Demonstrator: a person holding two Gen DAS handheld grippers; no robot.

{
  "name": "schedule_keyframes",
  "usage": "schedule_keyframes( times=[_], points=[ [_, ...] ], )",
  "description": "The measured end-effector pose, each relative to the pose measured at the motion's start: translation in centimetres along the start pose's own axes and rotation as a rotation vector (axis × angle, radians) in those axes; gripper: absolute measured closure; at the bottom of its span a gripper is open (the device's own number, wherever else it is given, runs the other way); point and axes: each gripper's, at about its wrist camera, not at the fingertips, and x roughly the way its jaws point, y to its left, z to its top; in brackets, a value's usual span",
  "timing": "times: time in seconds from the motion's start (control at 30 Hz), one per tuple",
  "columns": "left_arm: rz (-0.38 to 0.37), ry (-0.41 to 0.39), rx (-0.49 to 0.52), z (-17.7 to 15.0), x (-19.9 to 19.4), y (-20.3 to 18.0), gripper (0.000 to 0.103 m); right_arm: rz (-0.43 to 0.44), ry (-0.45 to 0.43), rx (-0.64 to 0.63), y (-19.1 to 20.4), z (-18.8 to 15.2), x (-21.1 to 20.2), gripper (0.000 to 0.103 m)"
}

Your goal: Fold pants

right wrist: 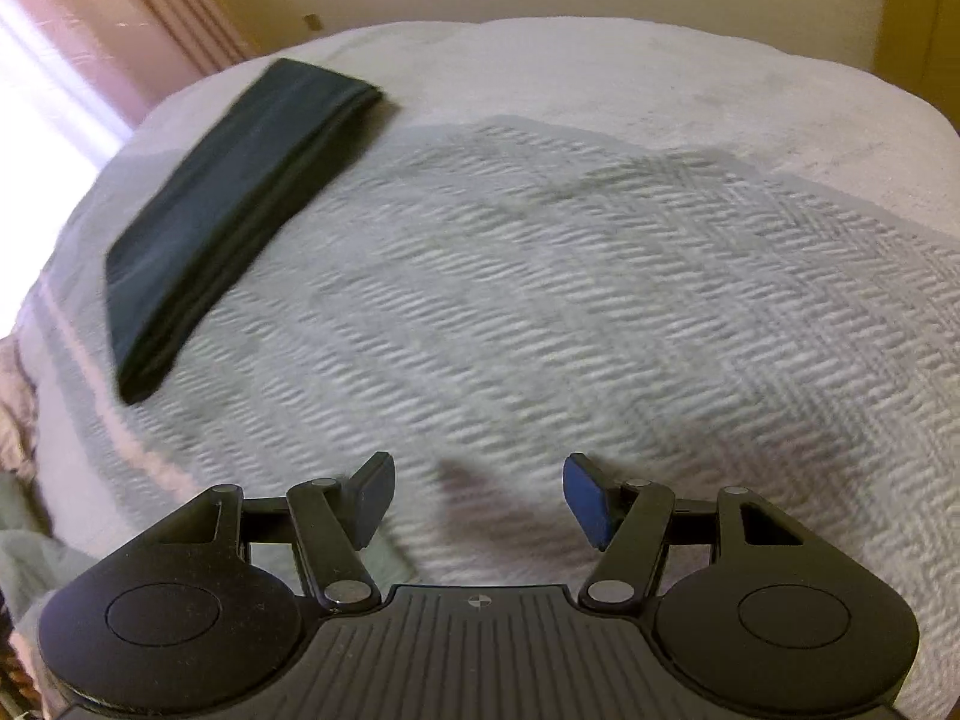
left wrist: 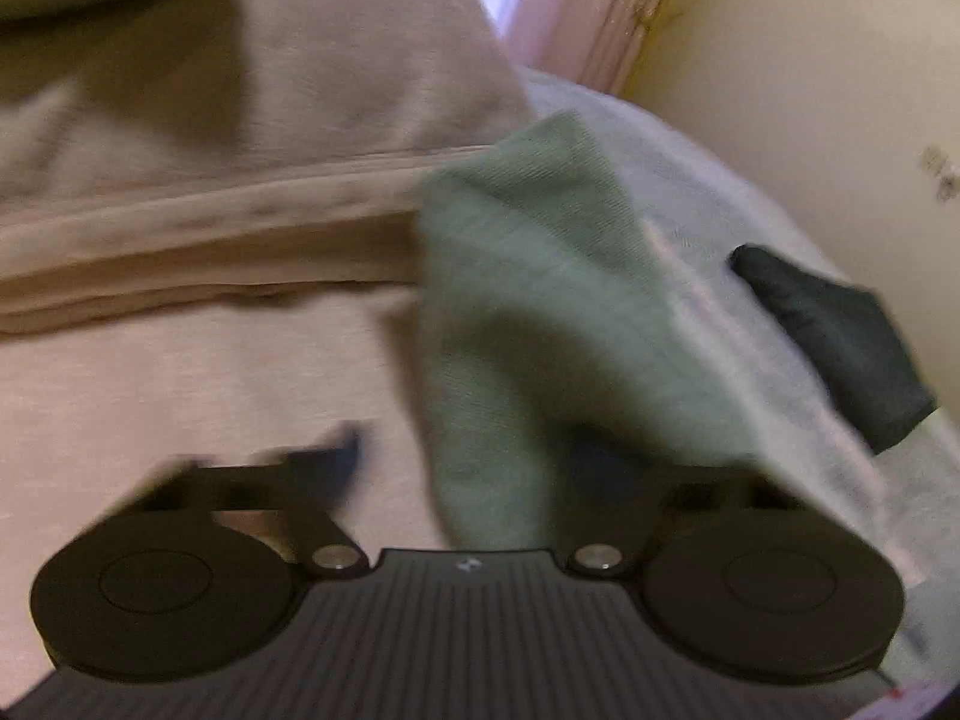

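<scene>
Presently my left gripper (left wrist: 480,480) clamps soft, limp sage-green knit pants (left wrist: 540,300) at hem; right gripper (right wrist: 479,501) released.

Both views are soft and smeared by motion. The left wrist view is worst: the green cloth (left wrist: 540,300) and the left tongs (left wrist: 474,468) blur into streaks. Daylight burns white through the window (right wrist: 42,96) at the upper left of the right wrist view, washing the curtain (right wrist: 150,18) pink. A broad grey shadow lies over the bed cover (right wrist: 600,300). The fisheye bends the bed's edge, and the corners go black.
</scene>
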Motion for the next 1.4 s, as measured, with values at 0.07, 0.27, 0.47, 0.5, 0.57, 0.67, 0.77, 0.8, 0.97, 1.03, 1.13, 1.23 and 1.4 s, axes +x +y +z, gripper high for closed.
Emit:
schedule_keyframes(
  times=[0.07,0.27,0.47,0.5,0.57,0.67,0.77,0.8,0.97,1.03,1.13,1.23,1.4],
  points=[
    [0.005,-0.084,-0.080,0.0,-2.5,-0.3,0.103,-0.001,0.005,0.014,-0.4,0.4,0.3,0.043],
    [0.096,-0.322,-0.161,1.7,-22.0,-3.2,0.103,0.055,0.009,-0.005,1.3,1.7,0.6,0.043],
    [0.252,-0.373,0.053,4.0,-31.0,-13.0,0.103,0.141,0.052,-0.025,4.5,2.8,1.4,0.043],
    [0.243,-0.403,0.049,4.5,-30.0,-14.1,0.103,0.147,0.060,-0.038,5.1,2.8,1.5,0.043],
    [0.224,-0.381,0.001,5.2,-26.4,-14.7,0.085,0.161,0.082,-0.049,6.0,2.5,1.7,0.043],
    [0.301,-0.146,-0.092,2.4,-20.8,-11.8,0.079,0.200,0.104,-0.065,6.5,1.9,1.0,0.043],
    [0.313,-0.054,-0.256,-4.2,-22.8,-8.2,0.074,0.195,0.102,-0.111,5.8,1.5,-0.2,0.043],
    [0.351,-0.052,-0.293,-5.9,-24.3,-7.2,0.068,0.173,0.099,-0.122,5.3,1.3,-0.6,0.043],
    [0.665,0.033,-0.428,-12.9,-30.1,3.0,0.036,0.061,0.095,-0.076,3.0,0.0,-0.8,0.043],
    [0.687,0.086,-0.493,-14.4,-30.5,7.9,0.035,0.042,0.093,-0.049,2.8,-0.6,-0.6,0.043],
    [0.616,0.091,-0.593,-16.0,-28.2,12.9,0.030,0.004,0.081,-0.040,3.2,-1.7,-0.4,0.043],
    [0.571,0.101,-0.543,-15.9,-24.6,13.0,0.067,-0.030,0.063,-0.058,3.8,-2.7,-0.6,0.043],
    [0.647,-0.051,-0.260,-9.3,-27.9,13.6,0.080,-0.024,0.006,-0.111,5.1,-3.6,-2.7,0.043]
  ],
)
